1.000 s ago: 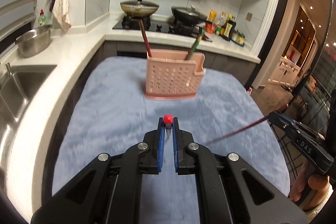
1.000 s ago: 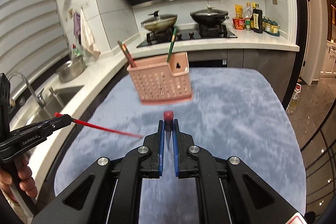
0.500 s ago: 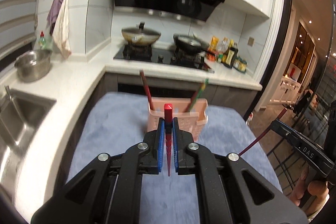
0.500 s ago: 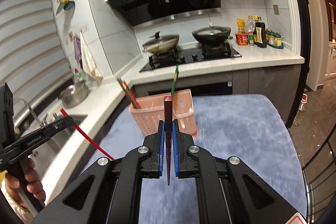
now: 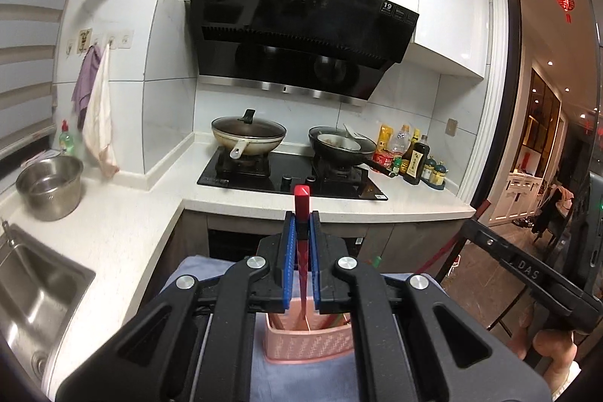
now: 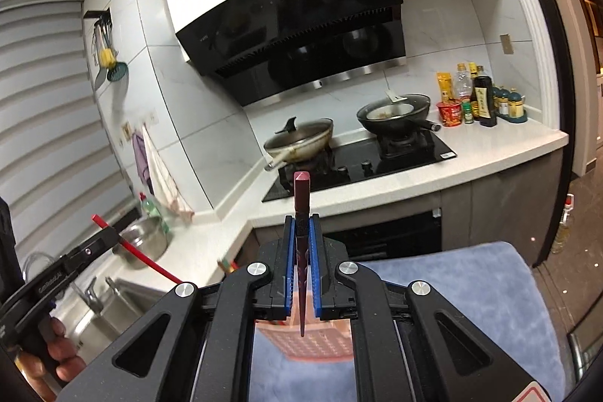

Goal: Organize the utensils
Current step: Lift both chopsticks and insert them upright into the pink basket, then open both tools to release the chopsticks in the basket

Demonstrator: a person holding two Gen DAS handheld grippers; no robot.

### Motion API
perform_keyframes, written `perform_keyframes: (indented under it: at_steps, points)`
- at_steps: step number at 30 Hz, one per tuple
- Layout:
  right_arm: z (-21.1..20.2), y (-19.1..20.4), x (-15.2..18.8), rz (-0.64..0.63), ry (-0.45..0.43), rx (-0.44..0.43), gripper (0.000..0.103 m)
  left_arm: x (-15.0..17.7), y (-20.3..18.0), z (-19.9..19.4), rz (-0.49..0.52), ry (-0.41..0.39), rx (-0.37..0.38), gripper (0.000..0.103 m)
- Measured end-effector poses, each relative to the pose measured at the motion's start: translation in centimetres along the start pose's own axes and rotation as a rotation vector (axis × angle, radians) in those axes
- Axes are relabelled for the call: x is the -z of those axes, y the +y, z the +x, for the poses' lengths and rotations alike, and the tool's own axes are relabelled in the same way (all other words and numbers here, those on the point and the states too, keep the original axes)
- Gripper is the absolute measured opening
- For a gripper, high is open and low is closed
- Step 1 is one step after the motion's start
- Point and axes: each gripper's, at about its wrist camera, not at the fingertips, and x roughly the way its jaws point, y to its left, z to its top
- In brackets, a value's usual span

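Jaws of the left gripper [image 5: 301, 232] are pinching a red chopstick [image 5: 302, 210] upright, its tip reaching down into the pink slotted basket [image 5: 309, 341]. Jaws of the right gripper [image 6: 301, 236] are closing on a dark maroon chopstick [image 6: 301, 202], its point hanging just above the same basket [image 6: 312, 341], possibly not yet inside. Basket is sitting on a blue-grey fleece cloth [image 6: 471, 296] covering the table. White counter [image 5: 113, 221] is running behind, carrying a black hob [image 5: 290, 176], two woks, a steel pot [image 5: 49, 185], sink [image 5: 34, 289] and sauce bottles [image 6: 482, 97]; a black range hood [image 5: 301, 32] is hanging above.
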Motion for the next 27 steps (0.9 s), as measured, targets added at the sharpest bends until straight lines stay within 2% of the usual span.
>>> perform_keyframes:
  at_steps: [6, 13, 18, 27]
  points:
    - [3.9, 0.0, -0.1, -0.023, 0.029, 0.03, 0.007, 0.7, 0.7, 3.9, -0.001, 0.058, -0.023, 0.007]
    - [7.6, -1.3, 2.8, -0.03, 0.123, 0.059, 0.007, 2.8, 1.4, 7.2, -0.014, 0.128, -0.03, 0.007]
    - [8.9, -2.0, 4.5, -0.025, 0.166, 0.072, 0.007, 3.7, 1.5, 8.3, -0.017, 0.153, -0.03, 0.007]
    - [9.8, -2.3, 5.2, -0.028, 0.194, 0.079, 0.007, 4.4, 1.7, 9.0, -0.02, 0.177, -0.044, 0.007]
